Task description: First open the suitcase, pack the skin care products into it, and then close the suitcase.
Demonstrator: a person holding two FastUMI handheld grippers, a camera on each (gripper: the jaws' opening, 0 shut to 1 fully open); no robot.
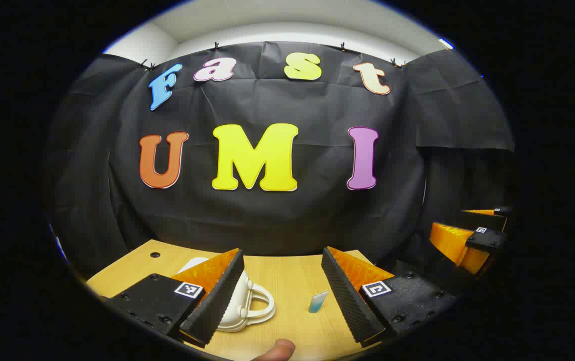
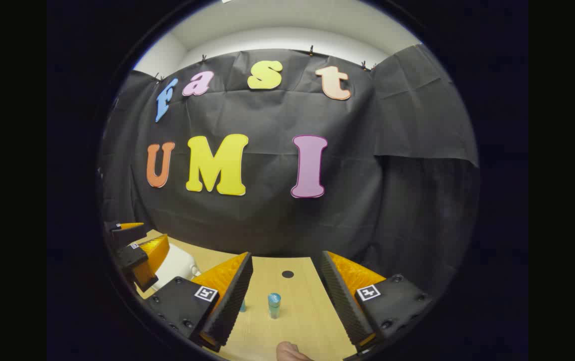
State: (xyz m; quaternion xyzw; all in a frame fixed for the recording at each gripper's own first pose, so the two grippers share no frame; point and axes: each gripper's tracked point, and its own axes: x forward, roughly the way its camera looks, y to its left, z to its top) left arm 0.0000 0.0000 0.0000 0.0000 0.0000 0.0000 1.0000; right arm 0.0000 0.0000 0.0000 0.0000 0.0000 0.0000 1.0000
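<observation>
Left gripper view: a wooden table is seen, with a small white suitcase lying closed on it. A little blue tube stands beside it. The left gripper is spread wide and nothing is held. The right gripper is spread wide too, with a blue bottle standing ahead. The suitcase should be opened gently first, probably at its edge. No label can be read.
</observation>
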